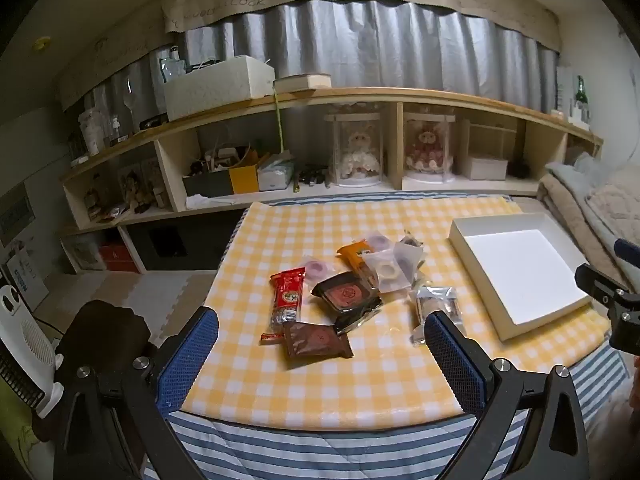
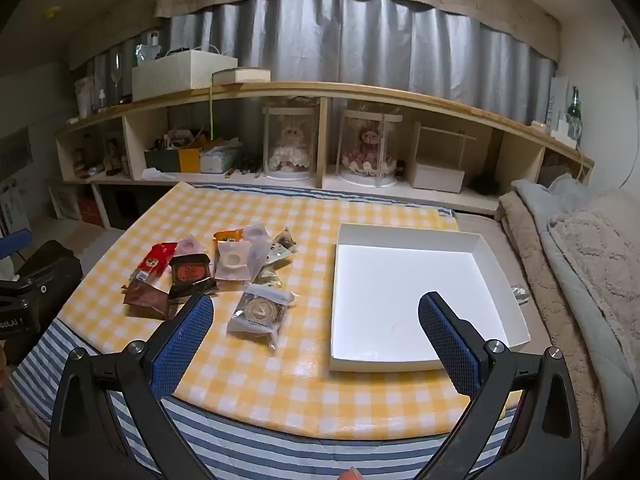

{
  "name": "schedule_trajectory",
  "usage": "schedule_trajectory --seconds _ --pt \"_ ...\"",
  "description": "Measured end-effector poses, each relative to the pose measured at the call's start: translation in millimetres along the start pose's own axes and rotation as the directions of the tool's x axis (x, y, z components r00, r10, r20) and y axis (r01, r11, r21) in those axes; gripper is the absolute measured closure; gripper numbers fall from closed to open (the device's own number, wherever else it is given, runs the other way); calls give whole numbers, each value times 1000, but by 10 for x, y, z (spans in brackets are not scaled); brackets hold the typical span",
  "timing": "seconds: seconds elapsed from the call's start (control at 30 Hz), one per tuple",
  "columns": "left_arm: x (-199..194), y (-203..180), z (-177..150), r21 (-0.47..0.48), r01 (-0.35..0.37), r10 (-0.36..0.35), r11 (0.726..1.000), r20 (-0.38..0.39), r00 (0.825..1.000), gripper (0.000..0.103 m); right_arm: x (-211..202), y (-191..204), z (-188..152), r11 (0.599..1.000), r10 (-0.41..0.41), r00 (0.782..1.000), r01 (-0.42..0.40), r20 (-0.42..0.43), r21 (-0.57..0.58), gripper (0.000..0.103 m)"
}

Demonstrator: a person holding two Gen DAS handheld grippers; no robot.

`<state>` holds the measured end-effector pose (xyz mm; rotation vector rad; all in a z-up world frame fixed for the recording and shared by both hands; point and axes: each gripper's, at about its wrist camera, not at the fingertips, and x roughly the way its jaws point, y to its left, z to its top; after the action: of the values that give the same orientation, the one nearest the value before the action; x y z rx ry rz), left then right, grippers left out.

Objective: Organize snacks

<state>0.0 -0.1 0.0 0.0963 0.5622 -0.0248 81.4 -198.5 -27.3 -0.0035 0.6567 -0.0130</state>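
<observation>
Not started: shallow white cardboard box (image 2: pixel 404 304) empty, wrapped snack packets (image 2: pixel 224 272) piled left on yellow-checked desk (image 2: pixel 256 376); both claws (image 1: pixel 320 344) (image 2: pixel 316 332) spread wide, holding nothing.

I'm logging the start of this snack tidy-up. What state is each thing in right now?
Left gripper: open, empty, above the table's near edge.
Right gripper: open, empty.
White box: lidless, empty.
Clear cookie packet: sealed, flat, apart from the pile.
Brown packet: sealed, flat.
Red packet: sealed, lying flat.
</observation>
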Motion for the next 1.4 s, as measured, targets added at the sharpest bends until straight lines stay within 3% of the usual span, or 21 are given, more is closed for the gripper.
schedule_trajectory --seconds 1.4 --pt "-14 -27 10 -4 13 -13 1000 2 1000 0 -24 -27 28 1000 -2 1000 2 7 -3 0"
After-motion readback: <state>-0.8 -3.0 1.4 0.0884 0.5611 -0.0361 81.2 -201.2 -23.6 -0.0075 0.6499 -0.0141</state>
